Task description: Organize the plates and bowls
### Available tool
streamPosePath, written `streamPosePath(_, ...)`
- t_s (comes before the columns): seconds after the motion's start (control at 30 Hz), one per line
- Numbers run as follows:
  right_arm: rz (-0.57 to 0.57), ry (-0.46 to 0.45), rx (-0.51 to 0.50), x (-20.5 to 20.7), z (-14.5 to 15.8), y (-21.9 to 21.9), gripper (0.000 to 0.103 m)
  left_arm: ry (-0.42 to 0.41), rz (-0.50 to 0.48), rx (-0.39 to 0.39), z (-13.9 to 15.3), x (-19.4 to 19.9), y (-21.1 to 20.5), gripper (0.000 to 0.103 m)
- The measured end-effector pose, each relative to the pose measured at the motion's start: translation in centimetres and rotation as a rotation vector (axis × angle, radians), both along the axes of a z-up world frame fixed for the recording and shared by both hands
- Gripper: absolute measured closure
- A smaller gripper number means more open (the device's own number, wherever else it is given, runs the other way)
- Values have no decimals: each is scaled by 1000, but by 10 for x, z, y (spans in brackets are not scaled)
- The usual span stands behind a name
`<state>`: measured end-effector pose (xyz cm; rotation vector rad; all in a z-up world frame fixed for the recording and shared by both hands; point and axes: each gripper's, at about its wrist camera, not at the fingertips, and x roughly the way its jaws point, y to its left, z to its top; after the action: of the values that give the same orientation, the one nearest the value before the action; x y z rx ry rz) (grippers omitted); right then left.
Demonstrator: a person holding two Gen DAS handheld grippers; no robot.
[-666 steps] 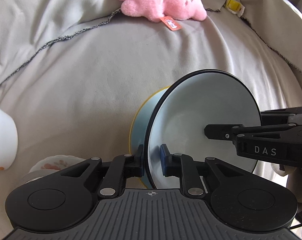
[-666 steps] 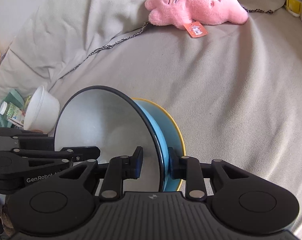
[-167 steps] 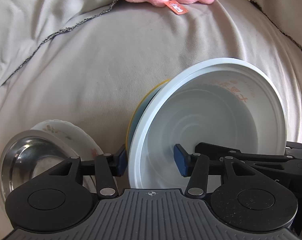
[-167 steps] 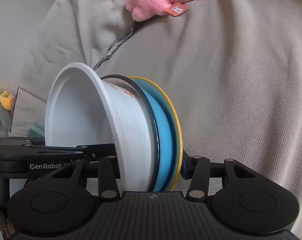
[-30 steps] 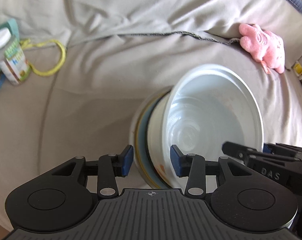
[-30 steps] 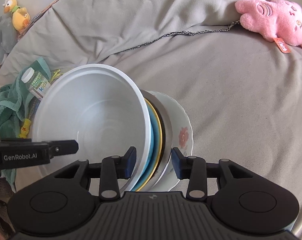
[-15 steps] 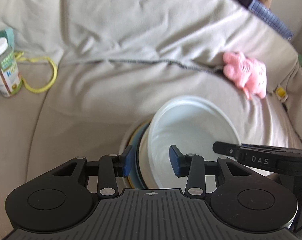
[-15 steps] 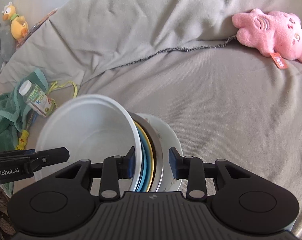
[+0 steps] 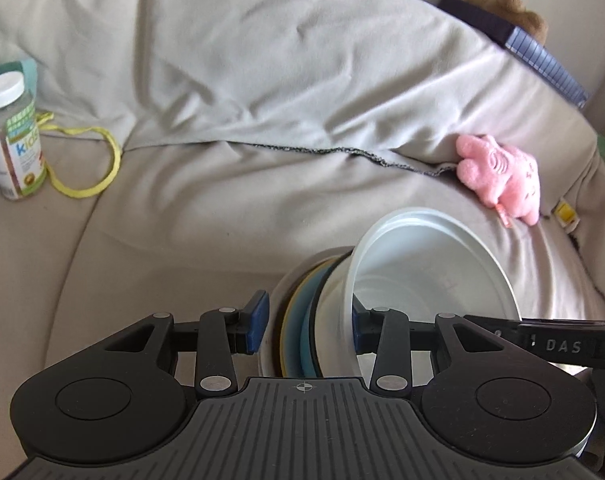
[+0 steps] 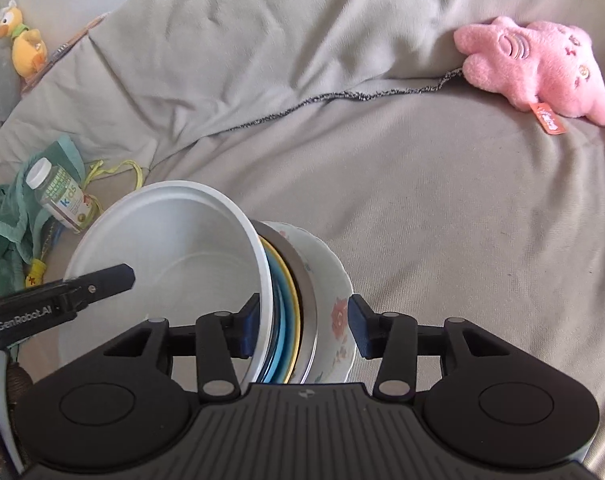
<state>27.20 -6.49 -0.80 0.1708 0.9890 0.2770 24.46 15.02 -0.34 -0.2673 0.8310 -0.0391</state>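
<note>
A nested stack of dishes stands on edge over the grey sofa cover [image 9: 222, 220]. A white bowl [image 9: 430, 264] [image 10: 174, 248] is innermost, then a blue plate with a yellow rim [image 9: 298, 320], a steel bowl [image 10: 304, 292] and a floral plate [image 10: 334, 304]. My left gripper [image 9: 307, 320] is shut on the stack's lower rim, one pad inside the white bowl. My right gripper [image 10: 304, 322] grips the same rim from the opposite side. Its jaws are opening, and both pads still touch the stack between them.
A pink plush toy [image 9: 502, 176] [image 10: 542, 64] lies at the back right of the sofa. A vitamin bottle [image 9: 12, 140] [image 10: 60, 196], a yellow cord [image 9: 98, 184] and a green cloth [image 10: 2, 240] lie at the left. A duck toy [image 10: 22, 44] sits beyond them.
The left wrist view has tipped upward, so the stack sits lower and more of the sofa back shows. The right jaws have widened a little, and the dishes stand slightly looser.
</note>
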Motion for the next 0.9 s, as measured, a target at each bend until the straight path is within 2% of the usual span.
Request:
streamPosePath(0.07,-12,-59,-4,-16,8,-2,55,-40,10,-3,2,-19,-1,61)
streamPosePath(0.23,-29,-204,-47,-65,22,1,55,-167,38,10,16,-81,-12,61)
streamPosePath(0.3,-35,-265,-68,-90,24,4,50,-205,54,9,16,-106,-22,61)
streamPosePath(0.33,-39,-280,-61,-101,24,4,47,-213,56,0,14,-118,-27,61)
streamPosePath(0.47,-51,-305,-19,-150,10,2,46,-227,33,-24,-8,-164,-52,62)
streamPosePath(0.5,-54,-326,-28,-166,4,2,46,-236,26,-15,-15,-176,-58,66)
streamPosePath(0.53,-52,-349,-44,-179,-1,1,46,-251,9,4,-21,-186,-64,76)
streamPosePath(0.6,-60,-409,-94,-211,-16,2,43,-300,-35,94,-29,-205,-79,84)
streamPosePath(0.67,-64,-432,-111,-230,-29,2,42,-352,-31,184,-37,-226,-94,85)
streamPosePath(0.77,-49,-436,-119,-242,-43,-1,42,-382,-7,187,-48,-247,-107,85)
streamPosePath(0.9,-25,-413,-93,-250,-53,0,41,-380,-34,220,-50,-257,-119,86)
